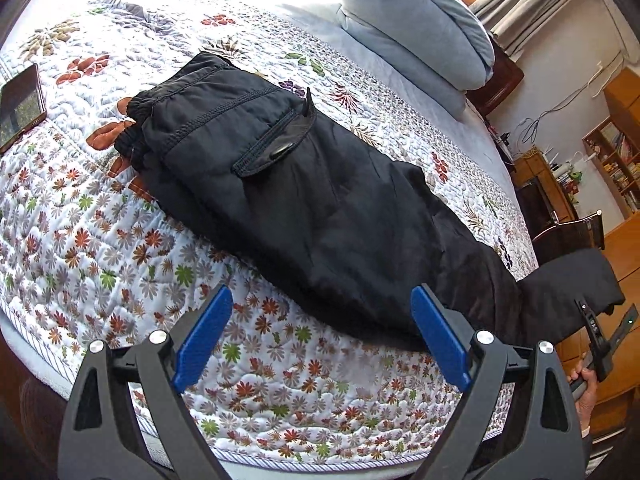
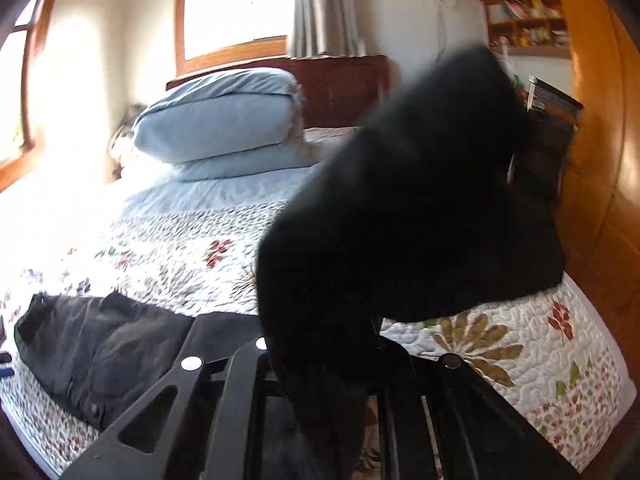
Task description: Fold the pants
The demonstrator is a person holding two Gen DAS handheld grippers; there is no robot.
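The blue pads [image 1: 202,338] of the left gripper [image 1: 320,340] are seen spread wide with nothing between them, held above the flowered quilt [image 1: 100,248] just short of the near edge of the black pants [image 1: 304,184]. The fingers of the right gripper [image 2: 320,364] are hidden by dark cloth in its own view, so their gap cannot be read directly; a bunch of the trouser hem [image 2: 408,208] is nevertheless seen raised and draped over them, and in the left view the same leg end is lifted off the bed beside the other tool, so the jaws are judged to be closed on that hem. The rest of the garment is laid along the quilt, already doubled leg upon leg, with the elastic waistband [image 1: 136,128] at the far-left end, near a tablet [image 1: 20,104], and the flapped pocket [image 1: 272,148] facing up. The fabric is judged to be soft, slightly padded and light, with a smooth shell that may slide on itself, so a pinch through all layers at the hem is thought the safest hold, while the thicker waistband offers a firm second grip. A folded blue duvet [image 1: 412,32] is stacked well apart toward the headboard.
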